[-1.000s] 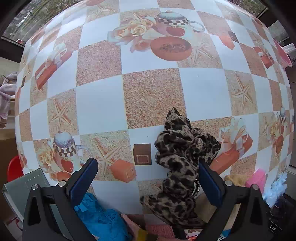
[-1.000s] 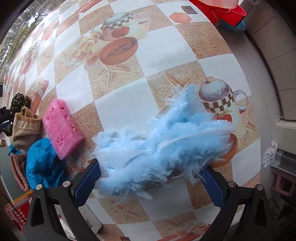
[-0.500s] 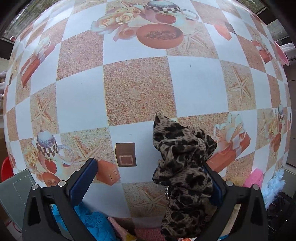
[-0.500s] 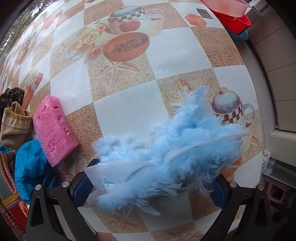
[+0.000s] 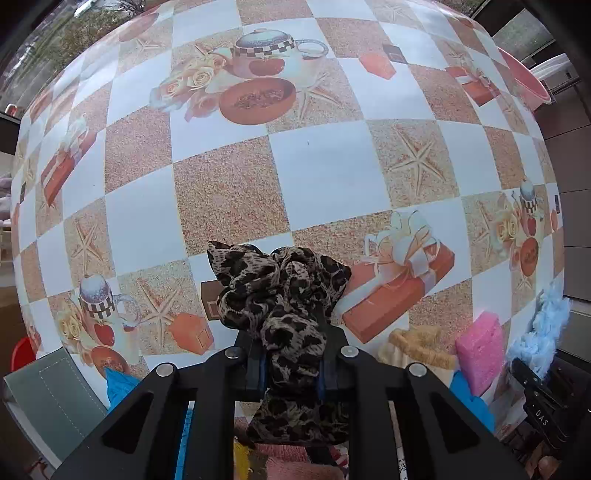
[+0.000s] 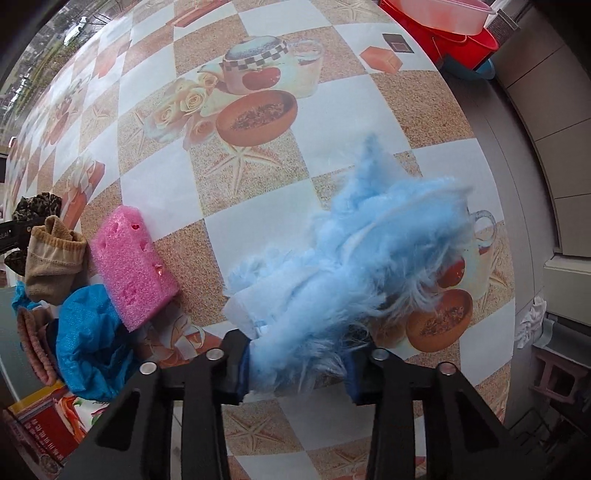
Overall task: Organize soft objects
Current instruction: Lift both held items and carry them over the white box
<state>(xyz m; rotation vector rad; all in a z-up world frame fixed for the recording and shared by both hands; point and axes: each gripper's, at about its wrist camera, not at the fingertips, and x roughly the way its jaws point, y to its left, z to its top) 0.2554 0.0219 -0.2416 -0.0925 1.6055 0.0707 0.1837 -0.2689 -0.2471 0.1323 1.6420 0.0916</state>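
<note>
My left gripper (image 5: 291,369) is shut on a leopard-print scarf (image 5: 280,295), which bunches up over the checked tablecloth (image 5: 332,177) and hangs below the jaws. My right gripper (image 6: 297,363) is shut on a fluffy light-blue fur piece (image 6: 369,251), held over the table's right side. The scarf also shows at the far left of the right wrist view (image 6: 35,205). The blue fur shows at the right edge of the left wrist view (image 5: 543,325).
A pink sponge (image 6: 131,266), a tan sock (image 6: 53,254), a blue cloth (image 6: 92,343) and a pink knitted item (image 6: 33,347) lie near the front edge. Red and pink basins (image 6: 454,26) stand beyond the far right corner. A grey folder (image 5: 48,391) lies front left.
Both grippers have closed: the left on the leopard scarf, the right on the blue fur. Both views have shifted a little over the table.
</note>
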